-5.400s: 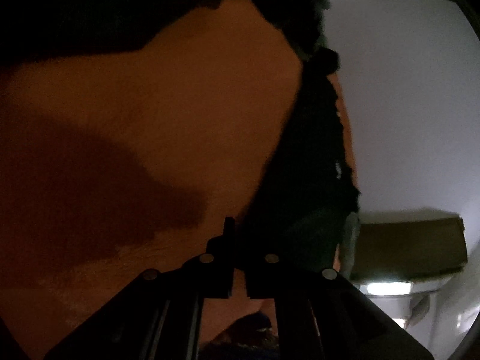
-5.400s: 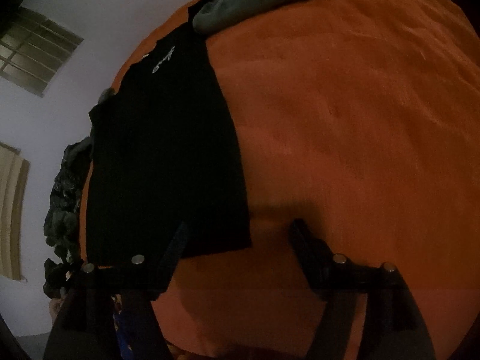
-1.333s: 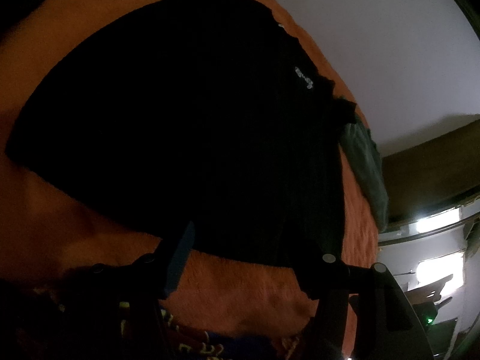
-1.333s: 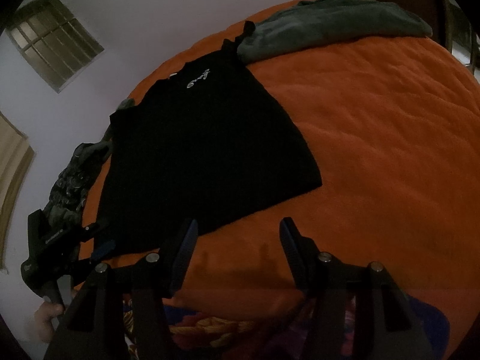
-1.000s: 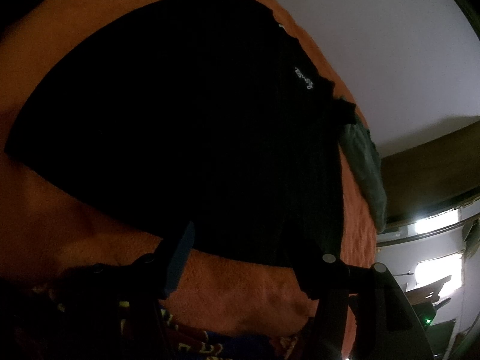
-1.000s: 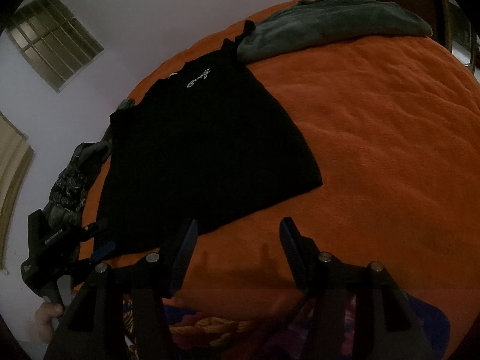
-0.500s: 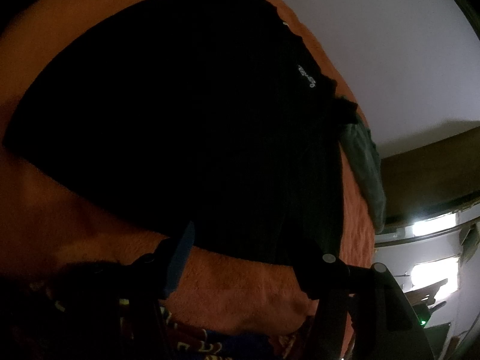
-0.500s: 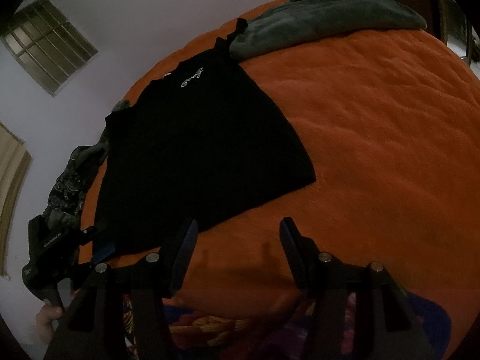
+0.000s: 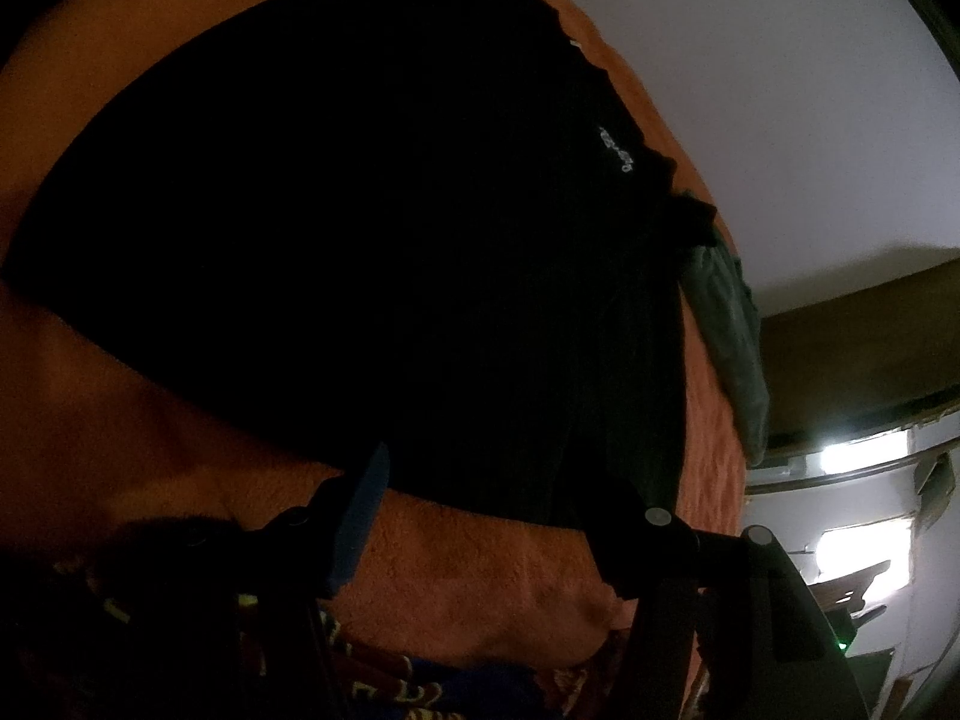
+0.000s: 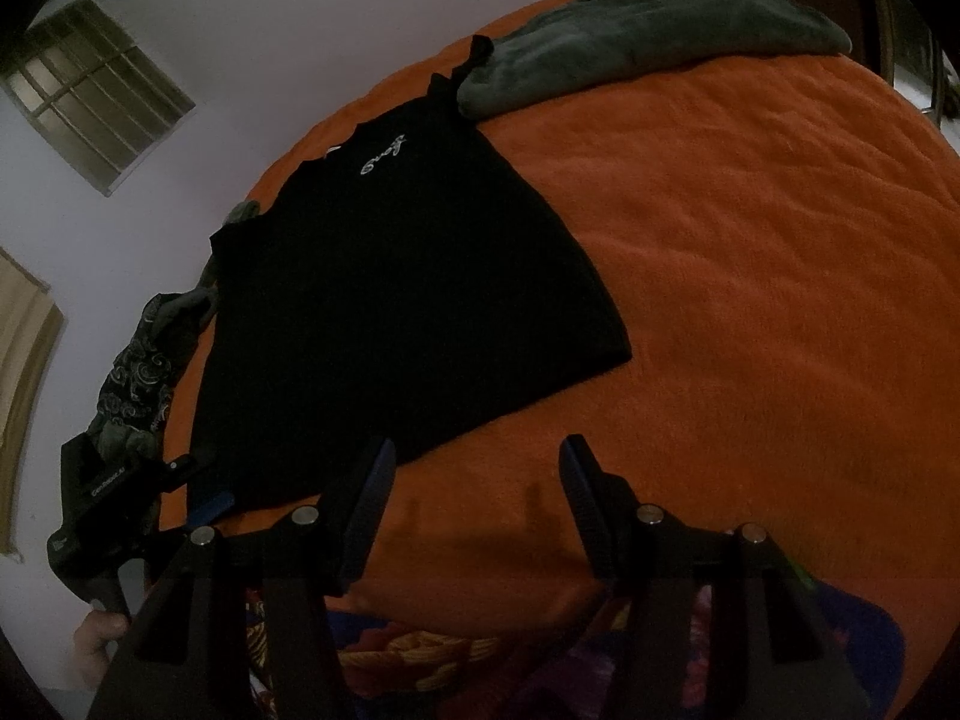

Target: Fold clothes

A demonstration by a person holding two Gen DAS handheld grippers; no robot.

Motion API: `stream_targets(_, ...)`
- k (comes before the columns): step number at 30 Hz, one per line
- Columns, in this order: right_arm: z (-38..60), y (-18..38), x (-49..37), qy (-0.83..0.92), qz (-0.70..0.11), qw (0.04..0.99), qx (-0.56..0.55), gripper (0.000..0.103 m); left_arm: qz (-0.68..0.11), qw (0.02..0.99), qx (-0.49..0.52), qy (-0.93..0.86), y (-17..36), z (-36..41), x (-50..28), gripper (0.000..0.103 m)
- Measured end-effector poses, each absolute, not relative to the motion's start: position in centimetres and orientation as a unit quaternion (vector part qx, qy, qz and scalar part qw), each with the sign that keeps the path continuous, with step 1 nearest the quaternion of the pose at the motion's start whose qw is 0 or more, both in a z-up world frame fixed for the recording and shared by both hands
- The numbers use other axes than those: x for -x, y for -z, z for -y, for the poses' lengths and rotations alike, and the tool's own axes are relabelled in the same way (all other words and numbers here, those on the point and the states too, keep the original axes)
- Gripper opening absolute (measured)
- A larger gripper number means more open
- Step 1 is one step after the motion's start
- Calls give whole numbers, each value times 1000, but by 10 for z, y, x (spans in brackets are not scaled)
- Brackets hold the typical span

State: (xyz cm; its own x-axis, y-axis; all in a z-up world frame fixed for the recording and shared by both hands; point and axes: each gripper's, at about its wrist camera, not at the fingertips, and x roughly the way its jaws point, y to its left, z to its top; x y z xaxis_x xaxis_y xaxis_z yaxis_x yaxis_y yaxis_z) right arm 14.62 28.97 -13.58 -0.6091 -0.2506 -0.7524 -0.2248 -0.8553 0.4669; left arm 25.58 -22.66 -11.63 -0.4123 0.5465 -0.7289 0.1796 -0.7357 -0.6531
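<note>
A black T-shirt (image 10: pixel 384 300) with small white script on the chest lies spread flat on an orange blanket (image 10: pixel 750 276). In the left wrist view the same black T-shirt (image 9: pixel 360 228) fills most of the frame. My left gripper (image 9: pixel 486 480) hangs open just above the shirt's near hem, nothing between its fingers. From the right wrist view the left gripper (image 10: pixel 204 507) sits at the shirt's near left corner, held by a hand (image 10: pixel 99 639). My right gripper (image 10: pixel 474 456) stands open over bare blanket just below the hem, empty.
A grey-green garment (image 10: pixel 630 42) lies at the far edge of the blanket beside the shirt's sleeve. A dark patterned cloth (image 10: pixel 138 372) is bunched at the left edge. A colourful printed sheet (image 10: pixel 420 654) shows under the blanket's near edge. A barred window (image 10: pixel 96 102) is on the wall.
Since several seconds ago both grippers have pulled back from the shirt and the left one has opened. Over the last second nothing has visibly moved.
</note>
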Motion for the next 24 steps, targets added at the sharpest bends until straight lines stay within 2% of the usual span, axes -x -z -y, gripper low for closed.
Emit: stream_targets(24, -294, 140, -144, 850, 277, 3, -448, 56, 355, 126, 536, -755, 119, 225, -257, 63)
